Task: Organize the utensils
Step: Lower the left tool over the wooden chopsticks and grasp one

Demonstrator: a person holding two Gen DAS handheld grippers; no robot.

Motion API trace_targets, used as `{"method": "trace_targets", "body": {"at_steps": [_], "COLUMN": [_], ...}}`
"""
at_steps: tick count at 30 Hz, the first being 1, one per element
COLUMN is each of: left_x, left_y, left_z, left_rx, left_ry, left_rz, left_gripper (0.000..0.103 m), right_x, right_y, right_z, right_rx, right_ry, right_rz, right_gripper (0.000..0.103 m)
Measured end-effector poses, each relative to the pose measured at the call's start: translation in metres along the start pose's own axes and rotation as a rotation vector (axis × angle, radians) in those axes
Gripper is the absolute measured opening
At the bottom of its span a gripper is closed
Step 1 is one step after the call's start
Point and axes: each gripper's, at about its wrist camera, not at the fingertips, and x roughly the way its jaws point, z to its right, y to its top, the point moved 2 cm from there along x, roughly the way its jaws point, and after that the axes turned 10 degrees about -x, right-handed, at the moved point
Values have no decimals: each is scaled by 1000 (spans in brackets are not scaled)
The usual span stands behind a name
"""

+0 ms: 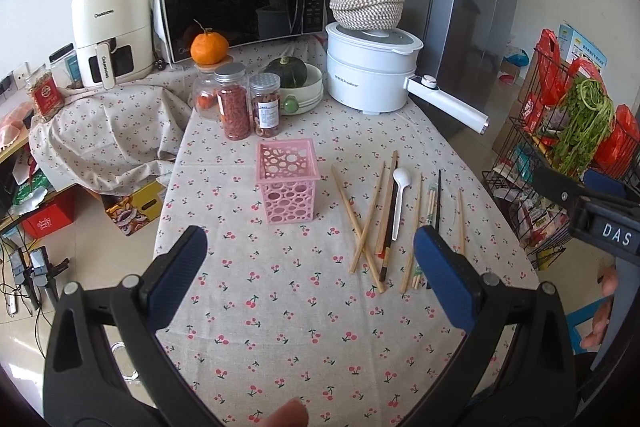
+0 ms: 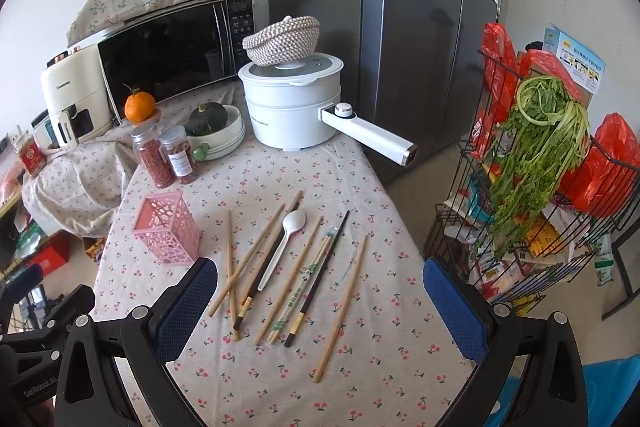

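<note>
While both tools hang over the bench (image 1: 280, 307), we see the left tool (image 1: 310, 259) and right tool (image 2: 320, 291) spread apart, gripping nothing. Chopsticks (image 2: 280, 267) and a white spoon (image 2: 288, 235) lie at frame centre, right of the pink holder (image 2: 168, 233).

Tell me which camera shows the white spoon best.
The right wrist view: the white spoon lies nearer and larger, its bowl and whole handle clear among the chopsticks. The left wrist view shows the spoon too, whole but smaller and farther away.
</note>
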Motion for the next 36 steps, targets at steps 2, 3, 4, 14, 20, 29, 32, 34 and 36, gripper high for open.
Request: {"method": "trace_targets", "body": {"at_steps": [2,3,4,14,20,29,32,34,36], "left_x": [12,17,23,115,188,266,281,288,296], "left_y": [5,6,8,24,31,29,28,27,23], "left_z": [5,8,12,62,83,94,97,100,102], "left_rx": [11,16,20,58,56,61,74,87,105], "left_ry": [-37,-55,-74,-136,-94,-53,-35,-28,-14], "left_rz": [-57,-82,-109,-400,-504,-564,-575,-590,-612], "left_gripper": [103,103,103,87,58,20,19,19,18], "right_x": [19,29,41,141,173,188,189,191,193], "right_y": [5,7,9,-11,-21,-25,-25,-25,-26], "right_z": [7,11,15,63,76,85,88,90,92], "right_rx": [8,16,24,185,248,260,265,270,276], "right_ry": [13,23,38,196,283,279,278,279,278], "right_rz": [-68,-103,-138,-371,-437,-463,-462,-464,-466], "right_gripper": [103,103,103,92,73,73,73,73,73]}}
